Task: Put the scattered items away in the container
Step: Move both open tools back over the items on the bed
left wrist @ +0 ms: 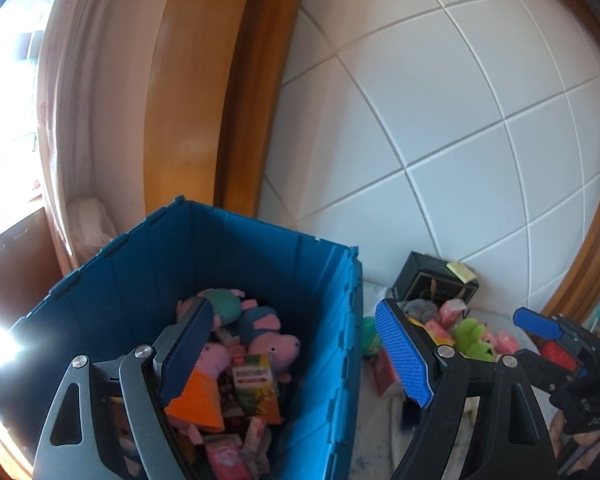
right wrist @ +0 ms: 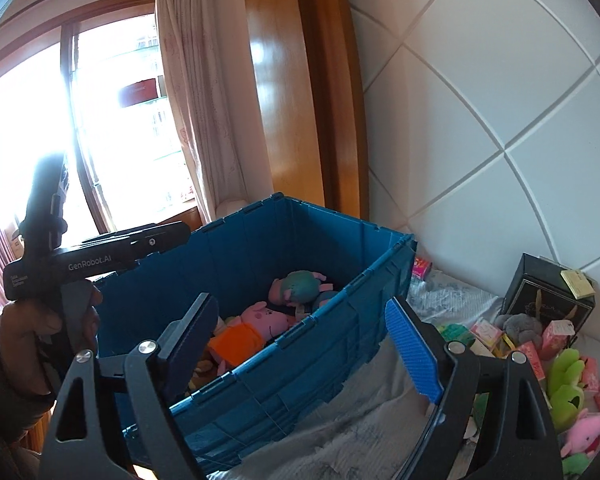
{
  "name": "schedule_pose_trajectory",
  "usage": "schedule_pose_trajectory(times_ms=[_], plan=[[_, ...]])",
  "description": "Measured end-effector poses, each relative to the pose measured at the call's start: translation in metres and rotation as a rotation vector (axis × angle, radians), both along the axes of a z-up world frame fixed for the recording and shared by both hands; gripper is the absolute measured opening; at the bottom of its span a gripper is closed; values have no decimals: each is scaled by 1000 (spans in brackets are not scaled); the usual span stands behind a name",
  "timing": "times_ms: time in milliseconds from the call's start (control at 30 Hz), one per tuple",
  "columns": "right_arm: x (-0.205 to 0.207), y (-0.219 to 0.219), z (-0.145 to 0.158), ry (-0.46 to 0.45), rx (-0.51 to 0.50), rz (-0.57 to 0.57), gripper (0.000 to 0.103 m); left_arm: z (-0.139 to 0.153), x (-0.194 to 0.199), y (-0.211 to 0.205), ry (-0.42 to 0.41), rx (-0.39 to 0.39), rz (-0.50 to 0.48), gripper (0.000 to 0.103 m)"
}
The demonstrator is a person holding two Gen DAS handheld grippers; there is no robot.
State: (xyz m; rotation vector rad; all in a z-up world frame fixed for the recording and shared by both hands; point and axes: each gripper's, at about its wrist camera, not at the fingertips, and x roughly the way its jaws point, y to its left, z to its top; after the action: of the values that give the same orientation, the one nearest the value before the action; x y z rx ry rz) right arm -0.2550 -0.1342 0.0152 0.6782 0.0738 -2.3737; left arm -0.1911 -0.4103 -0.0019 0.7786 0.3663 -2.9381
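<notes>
Left wrist view: the left gripper (left wrist: 296,354) hangs over the near right corner of the blue crate (left wrist: 332,344), its jaws spread wide with nothing between them. One finger stands above the crate's contents, the other outside its right wall. Inside the crate lie pink plush pigs (left wrist: 274,344), a teal-backed plush (left wrist: 224,304), an orange-dressed plush (left wrist: 198,398) and a green-and-orange carton (left wrist: 258,388), with small pink packets near the bottom edge. To the right of the crate, on the pale bed cover (left wrist: 380,432), the scattered items remain: a green plush (left wrist: 470,338), a grey plush (left wrist: 420,310), pink packets (left wrist: 452,312) and a black box (left wrist: 432,280) against the white padded wall. The right gripper (left wrist: 548,330) shows at the far right edge, seen side-on.

In the right wrist view, the right gripper (right wrist: 304,348) is also wide open and empty, held above the crate's near right wall (right wrist: 300,364); the crate lies ahead and to the left, the loose pile to the right. There sit the green plush (right wrist: 566,384), a pink plush (right wrist: 586,434), the grey plush (right wrist: 518,326) and the black box (right wrist: 548,290). A hand (right wrist: 40,344) at the left holds the left gripper's handle.
</notes>
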Motion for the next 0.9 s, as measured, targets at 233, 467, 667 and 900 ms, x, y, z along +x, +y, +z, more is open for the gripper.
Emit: schedule_pose_trajectory(times_ms=[233, 467, 667, 900], plan=[[16, 70, -19, -14, 61, -155, 103, -9, -14, 54, -31, -4, -79, 84], [28, 147, -38, -62, 114, -328, 103, -26, -33, 128, -82, -32, -187, 84], [43, 208, -48, -86, 140, -426, 103, -33, -42, 192, -104, -51, -271, 84], [58, 267, -61, -123, 129, -503, 103, -38, -52, 259, -128, -68, -334, 84]])
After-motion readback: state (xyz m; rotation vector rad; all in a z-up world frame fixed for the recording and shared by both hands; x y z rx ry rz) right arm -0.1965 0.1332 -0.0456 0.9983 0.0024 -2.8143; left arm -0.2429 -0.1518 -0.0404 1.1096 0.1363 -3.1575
